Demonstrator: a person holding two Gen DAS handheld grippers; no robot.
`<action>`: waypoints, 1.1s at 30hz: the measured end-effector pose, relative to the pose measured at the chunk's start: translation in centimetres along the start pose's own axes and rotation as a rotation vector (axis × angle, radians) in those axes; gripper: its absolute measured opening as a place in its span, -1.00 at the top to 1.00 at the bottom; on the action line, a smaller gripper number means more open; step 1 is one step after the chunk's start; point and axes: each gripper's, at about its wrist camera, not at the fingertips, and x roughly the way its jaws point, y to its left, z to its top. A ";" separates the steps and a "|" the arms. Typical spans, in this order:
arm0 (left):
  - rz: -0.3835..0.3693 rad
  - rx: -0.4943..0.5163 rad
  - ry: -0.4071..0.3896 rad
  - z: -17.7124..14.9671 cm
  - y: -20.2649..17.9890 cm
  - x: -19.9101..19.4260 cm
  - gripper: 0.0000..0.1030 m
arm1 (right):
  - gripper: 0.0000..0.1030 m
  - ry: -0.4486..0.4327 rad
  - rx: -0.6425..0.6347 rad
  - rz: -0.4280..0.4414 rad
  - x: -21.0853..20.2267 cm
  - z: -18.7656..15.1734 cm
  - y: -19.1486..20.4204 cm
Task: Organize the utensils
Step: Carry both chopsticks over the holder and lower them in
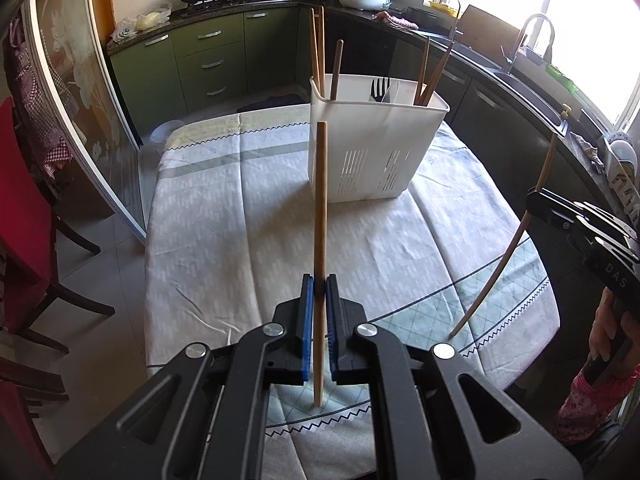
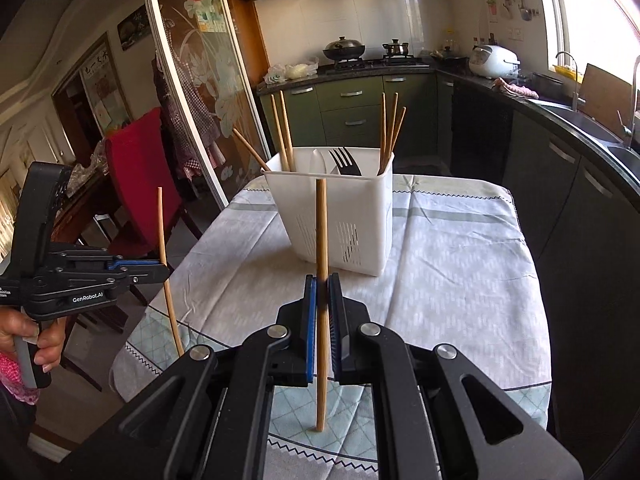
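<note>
My left gripper (image 1: 319, 282) is shut on a wooden chopstick (image 1: 320, 200) held upright above the table's near side. My right gripper (image 2: 322, 280) is shut on another upright wooden chopstick (image 2: 321, 232). Each gripper also shows in the other's view: the right one (image 1: 534, 200) with its chopstick (image 1: 504, 264), the left one (image 2: 162, 270) with its chopstick (image 2: 164, 240). A white slotted utensil holder (image 1: 372, 152) (image 2: 340, 216) stands further back on the table. It holds several wooden chopsticks (image 1: 318, 52) (image 2: 389, 128), a black fork (image 1: 380, 90) (image 2: 345, 162) and a white utensil (image 2: 322, 162).
The table has a pale patterned cloth (image 1: 240, 232) (image 2: 452, 256). Red chairs (image 1: 20, 208) (image 2: 140, 176) stand at its left side. A glass sliding door (image 1: 80, 92), green kitchen cabinets (image 1: 208, 60) and a dark counter with a sink (image 1: 520, 72) surround it.
</note>
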 end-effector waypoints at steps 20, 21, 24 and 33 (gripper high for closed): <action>-0.035 0.020 -0.033 1.6 -1.2 -1.7 0.88 | 0.87 -0.037 -0.014 0.028 -1.2 1.1 0.3; -0.047 0.021 -0.038 2.0 -1.3 -2.1 0.88 | 0.87 -0.049 -0.015 0.029 -1.6 1.6 0.3; -0.072 0.037 -0.071 3.6 -2.2 -3.6 0.88 | 0.87 -0.096 -0.023 0.028 -2.9 3.4 0.6; -0.093 0.101 -0.249 9.9 -5.3 -9.4 0.88 | 0.87 -0.223 -0.048 0.016 -6.5 11.8 1.1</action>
